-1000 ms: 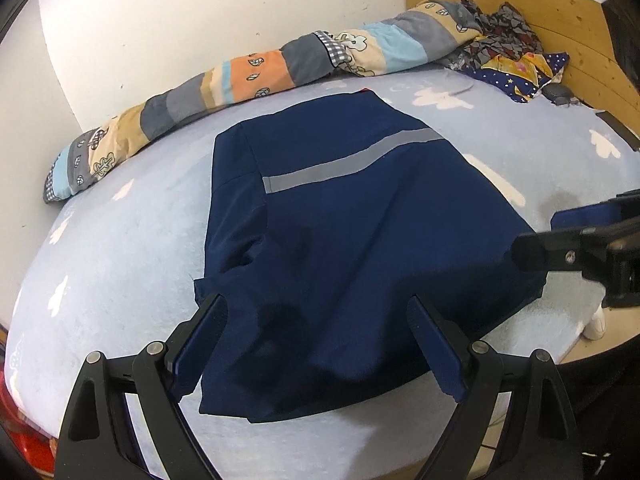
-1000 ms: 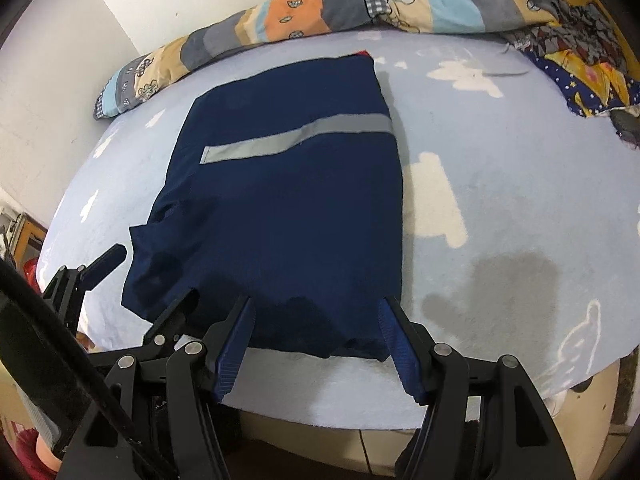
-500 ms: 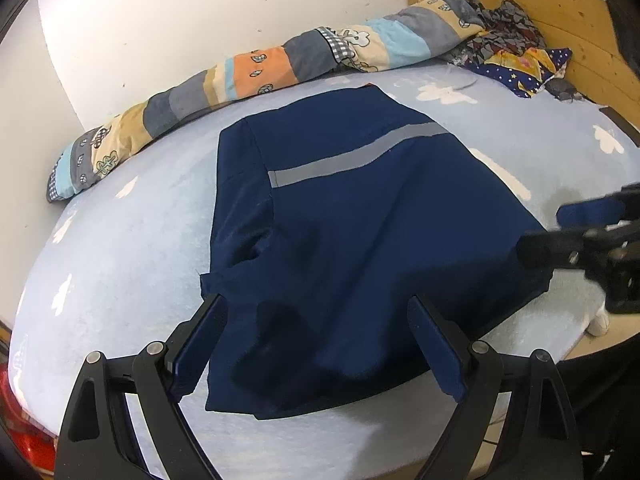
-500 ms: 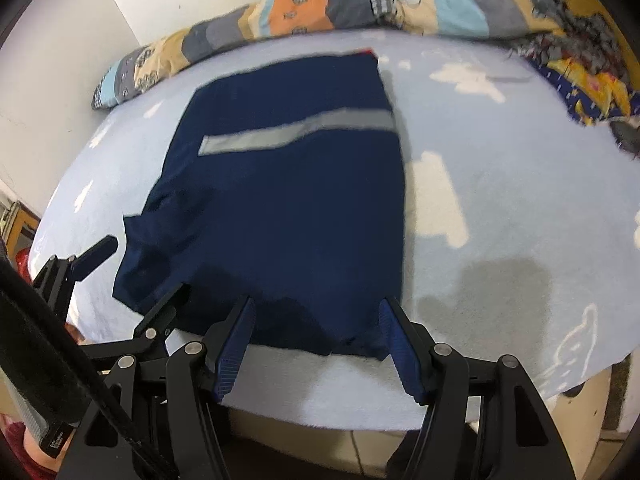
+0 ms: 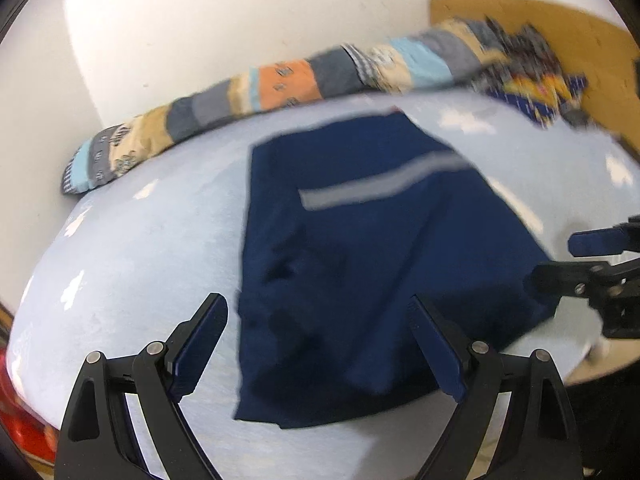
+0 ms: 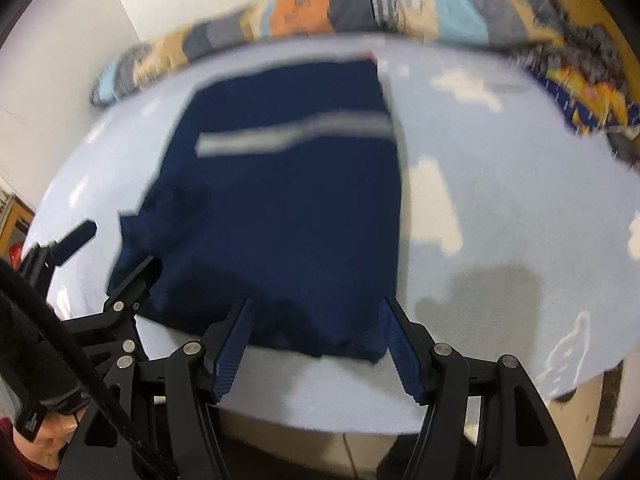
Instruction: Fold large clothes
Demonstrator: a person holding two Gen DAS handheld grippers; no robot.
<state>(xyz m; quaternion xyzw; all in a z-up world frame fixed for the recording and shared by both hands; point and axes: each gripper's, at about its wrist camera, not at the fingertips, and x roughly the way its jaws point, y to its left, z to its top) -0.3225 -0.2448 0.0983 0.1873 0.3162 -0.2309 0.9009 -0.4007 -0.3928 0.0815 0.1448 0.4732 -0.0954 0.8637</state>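
Note:
A navy garment (image 5: 372, 248) with a grey reflective stripe (image 5: 384, 184) lies folded lengthwise on the light blue bed (image 5: 140, 248). My left gripper (image 5: 320, 320) is open above the garment's near left corner, nothing between its blue pads. My right gripper (image 6: 316, 320) is open over the garment (image 6: 288, 200) at its near hem, holding nothing. Each gripper shows in the other's view: the right one (image 5: 580, 260) at the garment's right edge, the left one (image 6: 112, 256) at its left edge. Both views are blurred.
A patchwork rolled quilt (image 5: 280, 92) runs along the white wall at the back. A heap of patterned clothes (image 5: 532, 76) lies by the wooden headboard (image 5: 568, 28). The bed's near edge (image 6: 320, 416) drops to the floor below my right gripper.
Both views have shifted a little and blurred; the garment sits slightly further from the left gripper. Neither gripper's jaws have changed, and the garment lies as before.

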